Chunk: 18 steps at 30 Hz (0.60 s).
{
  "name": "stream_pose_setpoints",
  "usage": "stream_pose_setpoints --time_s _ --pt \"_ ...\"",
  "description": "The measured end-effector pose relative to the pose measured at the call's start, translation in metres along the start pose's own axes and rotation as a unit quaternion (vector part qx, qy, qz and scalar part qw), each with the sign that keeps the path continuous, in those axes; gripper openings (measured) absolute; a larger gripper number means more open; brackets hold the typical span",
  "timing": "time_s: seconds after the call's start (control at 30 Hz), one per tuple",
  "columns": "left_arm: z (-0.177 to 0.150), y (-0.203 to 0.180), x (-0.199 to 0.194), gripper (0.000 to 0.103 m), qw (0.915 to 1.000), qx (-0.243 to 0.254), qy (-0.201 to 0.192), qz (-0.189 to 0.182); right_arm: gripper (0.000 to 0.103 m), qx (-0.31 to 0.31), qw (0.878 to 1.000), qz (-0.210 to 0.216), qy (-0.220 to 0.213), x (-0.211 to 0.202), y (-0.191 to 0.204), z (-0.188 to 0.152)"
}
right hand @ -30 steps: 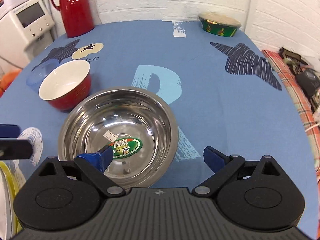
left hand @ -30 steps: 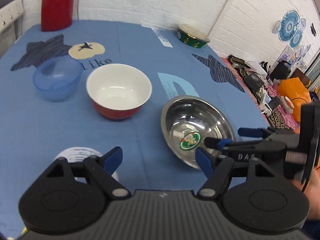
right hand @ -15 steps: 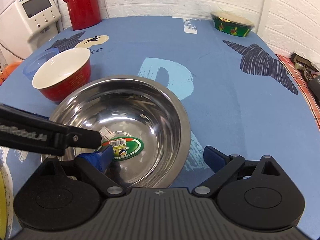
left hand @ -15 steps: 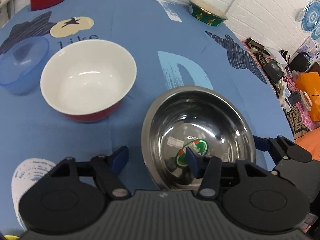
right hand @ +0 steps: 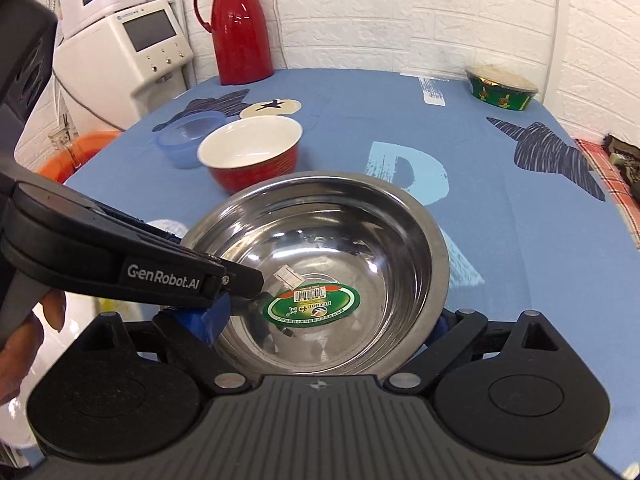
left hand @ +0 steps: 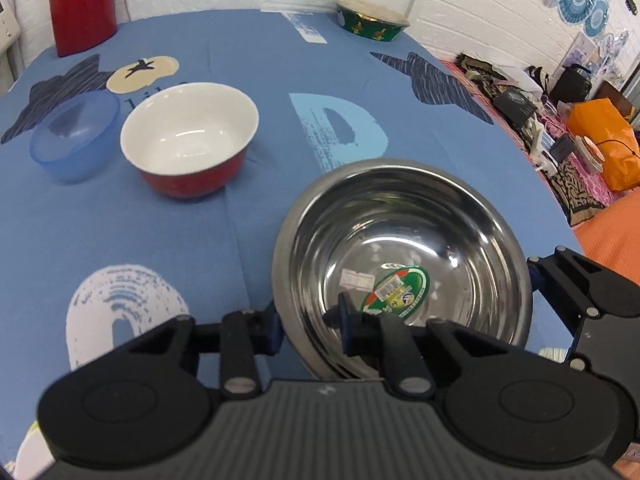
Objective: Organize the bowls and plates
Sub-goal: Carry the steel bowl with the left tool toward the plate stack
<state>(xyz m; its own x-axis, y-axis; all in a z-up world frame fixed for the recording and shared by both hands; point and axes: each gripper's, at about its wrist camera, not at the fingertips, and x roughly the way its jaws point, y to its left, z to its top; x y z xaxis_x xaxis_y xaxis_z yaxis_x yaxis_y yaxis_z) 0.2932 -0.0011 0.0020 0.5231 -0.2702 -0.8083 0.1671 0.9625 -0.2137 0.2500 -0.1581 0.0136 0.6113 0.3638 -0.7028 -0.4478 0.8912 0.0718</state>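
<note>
A steel bowl [left hand: 400,248] [right hand: 320,248] with a green sticker inside is close under both cameras and looks tilted. My left gripper [left hand: 308,324] is shut on its near-left rim, one finger inside the bowl and one outside. In the right wrist view the left gripper [right hand: 224,276] reaches in from the left to that same rim. My right gripper [right hand: 326,320] stands open around the bowl's near part, its blue pads [right hand: 212,316] by the walls. A red bowl with a white inside [left hand: 188,140] [right hand: 252,152] and a blue plastic bowl [left hand: 74,136] [right hand: 188,136] sit beyond.
A red thermos [left hand: 82,4] [right hand: 240,24] and a green patterned bowl [left hand: 372,22] [right hand: 502,86] stand at the far edge of the blue-clothed table [left hand: 260,60]. A white appliance [right hand: 148,48] and an orange basin [right hand: 76,152] are off the left side. Clutter lies past the right edge.
My left gripper moved right to the steel bowl and shut on its rim. The bowl now sits closer and tilted. The right gripper stays open at the bowl.
</note>
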Motion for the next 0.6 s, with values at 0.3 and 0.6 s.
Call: stream_pose_setpoints --time_s 0.3,0.6 --pt "-0.062 -0.022 -0.018 0.013 0.9991 0.039 0.007 -0.017 0.083 0.042 0.999 -0.019 -0.007 -0.034 0.018 -0.058" --pt "-0.073 -0.022 -0.009 0.015 0.9987 0.048 0.012 -0.014 0.084 0.077 0.997 0.005 0.006 -0.026 0.015 -0.073"
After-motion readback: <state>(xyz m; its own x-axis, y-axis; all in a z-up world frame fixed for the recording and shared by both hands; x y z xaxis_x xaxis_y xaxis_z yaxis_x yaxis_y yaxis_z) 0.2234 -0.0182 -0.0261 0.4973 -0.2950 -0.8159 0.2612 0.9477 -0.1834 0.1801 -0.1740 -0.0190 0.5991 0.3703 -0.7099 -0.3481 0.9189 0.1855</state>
